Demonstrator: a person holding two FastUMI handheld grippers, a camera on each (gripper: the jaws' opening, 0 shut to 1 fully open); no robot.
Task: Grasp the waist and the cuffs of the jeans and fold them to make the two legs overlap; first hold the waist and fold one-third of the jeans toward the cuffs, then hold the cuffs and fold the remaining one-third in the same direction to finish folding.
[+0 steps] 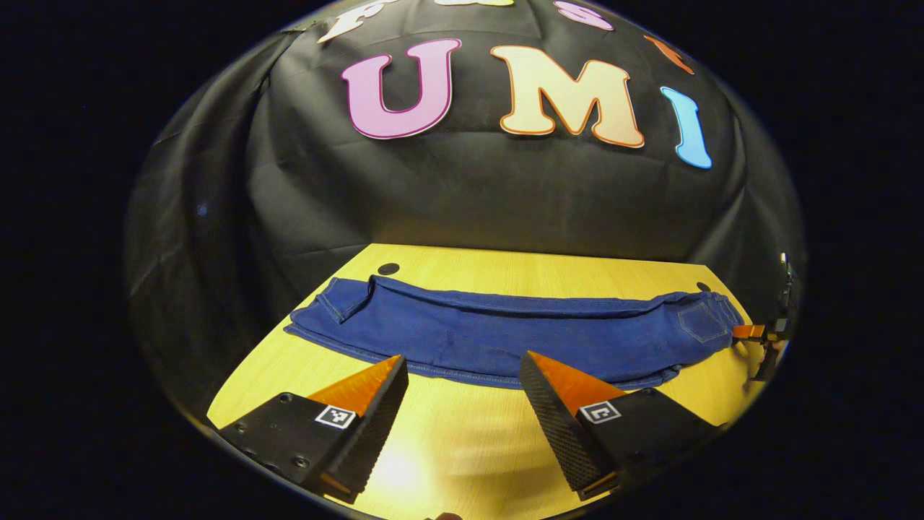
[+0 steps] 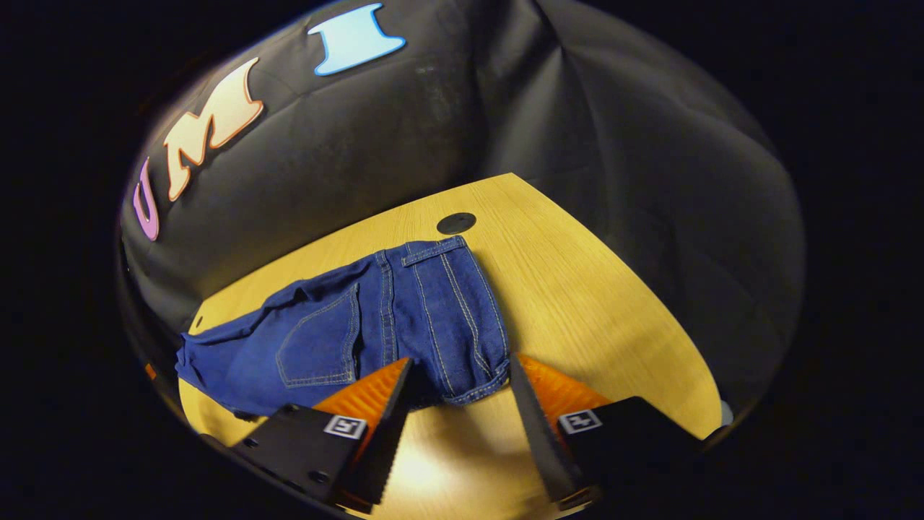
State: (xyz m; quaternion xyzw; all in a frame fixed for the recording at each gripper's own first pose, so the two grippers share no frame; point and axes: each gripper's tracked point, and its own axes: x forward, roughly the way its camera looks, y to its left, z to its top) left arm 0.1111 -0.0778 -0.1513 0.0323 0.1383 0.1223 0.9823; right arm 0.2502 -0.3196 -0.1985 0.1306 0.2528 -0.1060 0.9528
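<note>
— Jeans (image 1: 505, 336) first: where do they lie?

— Flat on the counter (image 1: 462, 433), a long blue strip across the middle of the left gripper view, legs already overlapped. The cuffs (image 1: 325, 310) sit at the left of the frame, the waist (image 1: 711, 318) at the right.

— And my left hand-held gripper (image 1: 462, 372)?

— Spread wide, holding nothing, its tips just short of the near long edge of the denim. Bare wood fills the lower middle of that frame.

— The right one?

— My right hand-held gripper (image 2: 458, 379) is wide too, its fingers either side of the waist's near corner in the lower middle of the right gripper view. I can't tell whether they touch the cloth.

— Room to move?

— Open counter runs to the right of the waist, out to the counter's edge. A dark round hole (image 2: 456, 222) sits just beyond the waistband, upper middle.
</note>
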